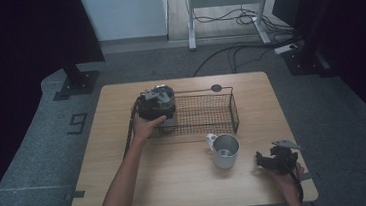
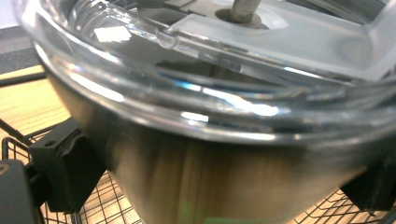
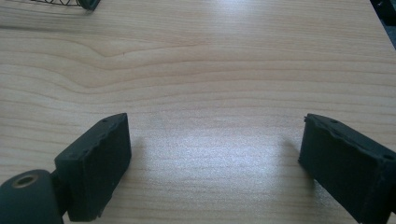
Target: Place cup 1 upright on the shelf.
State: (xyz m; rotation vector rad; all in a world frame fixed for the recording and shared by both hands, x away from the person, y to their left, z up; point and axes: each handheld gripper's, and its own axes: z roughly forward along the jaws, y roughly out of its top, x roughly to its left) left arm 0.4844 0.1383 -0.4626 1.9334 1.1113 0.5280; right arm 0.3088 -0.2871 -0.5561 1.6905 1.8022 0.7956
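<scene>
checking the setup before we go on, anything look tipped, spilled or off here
Nothing stands out. The steel tumbler with a clear lid sits upright at the wire basket's left end, between the left gripper's jaws. The metal mug stands upright on the table. No spills.

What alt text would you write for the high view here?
A person's left hand-held gripper grips a shiny steel tumbler with a clear lid at the left end of a black wire mesh basket on a light wooden table. A white enamel mug stands before the basket, the right hand-held gripper open beside it.
</scene>
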